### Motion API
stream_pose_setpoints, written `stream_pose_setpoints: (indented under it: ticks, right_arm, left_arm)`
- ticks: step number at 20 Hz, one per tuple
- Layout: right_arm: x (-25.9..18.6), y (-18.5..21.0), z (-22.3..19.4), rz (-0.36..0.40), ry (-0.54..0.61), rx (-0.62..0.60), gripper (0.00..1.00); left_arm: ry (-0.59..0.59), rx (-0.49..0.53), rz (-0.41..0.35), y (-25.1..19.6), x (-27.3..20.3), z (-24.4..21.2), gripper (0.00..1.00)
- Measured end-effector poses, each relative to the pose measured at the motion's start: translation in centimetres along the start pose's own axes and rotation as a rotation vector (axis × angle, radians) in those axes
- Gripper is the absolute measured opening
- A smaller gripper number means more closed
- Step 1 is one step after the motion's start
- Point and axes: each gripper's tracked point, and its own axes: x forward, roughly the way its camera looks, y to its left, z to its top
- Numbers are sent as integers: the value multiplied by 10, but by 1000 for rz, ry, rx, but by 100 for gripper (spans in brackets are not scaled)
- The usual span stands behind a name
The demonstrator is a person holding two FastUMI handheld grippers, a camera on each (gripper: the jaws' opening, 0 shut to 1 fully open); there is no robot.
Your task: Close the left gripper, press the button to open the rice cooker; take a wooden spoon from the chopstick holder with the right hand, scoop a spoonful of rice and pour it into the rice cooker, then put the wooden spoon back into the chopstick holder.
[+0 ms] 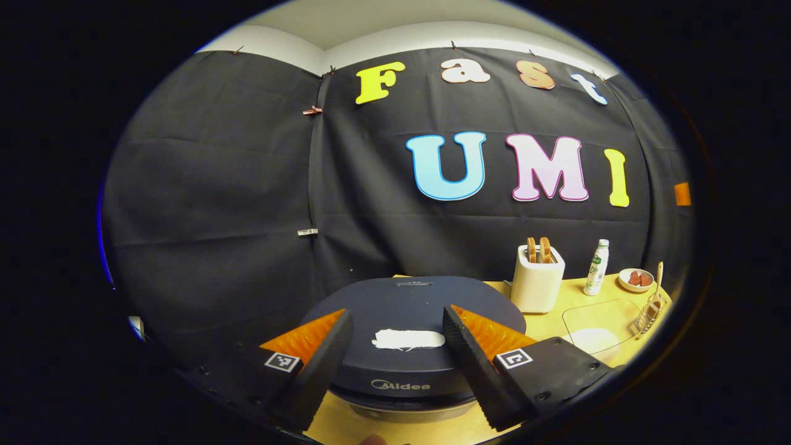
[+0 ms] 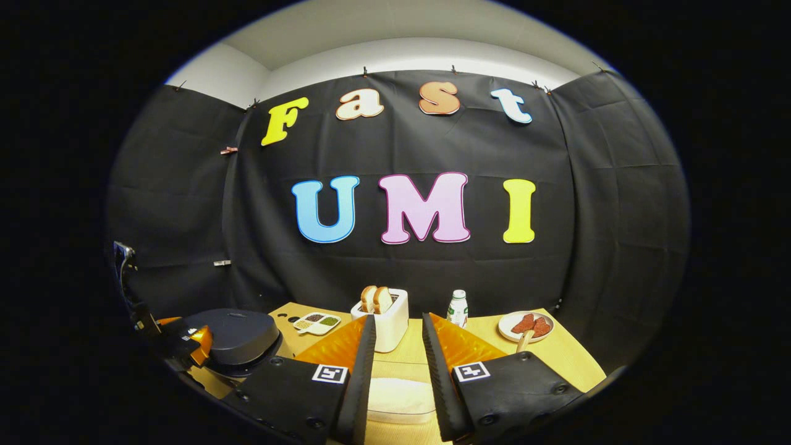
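1. Left gripper: lower centre of the left gripper view, jaws wide, holding nothing, hanging above the lid. We judge it must narrow before pressing.
2. Rice cooker: lower centre of that view, lid down, dark and smooth with a pale patch on top. In the right gripper view it sits at lower left. We cannot pick out the button; the hard shell should take a firm push.
3. Toaster: right of the cooker on the desk, bread standing in its slots.
4. Bottle and small plate: further right.
5. Chopstick holder: far right edge, a wooden spoon upright in it. We judge the spoon light, stiff, slightly slick; grip mid-handle.
6. Right gripper: lower centre of the right gripper view, jaws moderately apart, empty, above a pale rice container.
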Motion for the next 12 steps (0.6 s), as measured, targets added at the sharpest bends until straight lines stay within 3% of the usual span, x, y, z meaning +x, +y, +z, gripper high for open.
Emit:
stream_pose_setpoints:
  ticks: [5, 7, 11, 12]
  right_arm:
    - [-3, 7, 4, 15, -6, 2, 48]
    - [-3, 9, 6, 19, -7, -1, 45]
    - [-2, 10, 6, 18, -7, 3, 50]
    - [-1, 11, 6, 19, -6, 4, 47]
  left_arm:
    - [32, -19, -20, 0, 0, -24, 100]
    - [-1, 7, -27, -1, -1, -22, 100]
    - [-44, -14, -38, 0, 1, -22, 100]
    - [-46, -18, -43, 0, 1, -23, 100]
